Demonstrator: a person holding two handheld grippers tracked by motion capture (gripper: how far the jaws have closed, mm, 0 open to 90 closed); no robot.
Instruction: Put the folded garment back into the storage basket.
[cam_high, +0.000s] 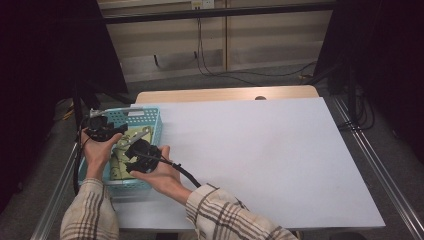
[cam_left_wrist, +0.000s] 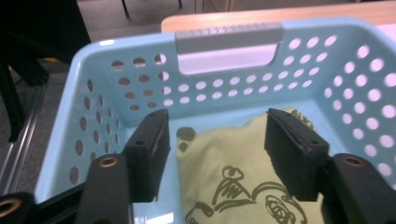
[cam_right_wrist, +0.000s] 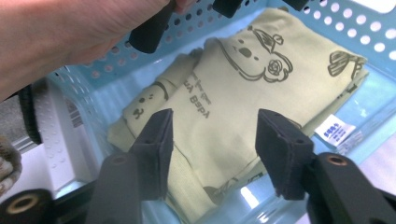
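1. The folded green garment (cam_right_wrist: 243, 88) lies flat on the floor of the blue basket (cam_left_wrist: 224, 39), at the table's left edge.
2. Left gripper (cam_left_wrist: 217, 140) and right gripper (cam_right_wrist: 212, 140) both hover over it, jaws spread, holding nothing.
3. Lower each onto a cloth edge, pinching all layers, clear of the basket walls.
4. Count: one garment, one basket, two grippers.

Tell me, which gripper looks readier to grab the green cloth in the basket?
Probably the right gripper: its open jaws hang over the middle of the green cloth, while the left gripper sits nearer the basket end wall.
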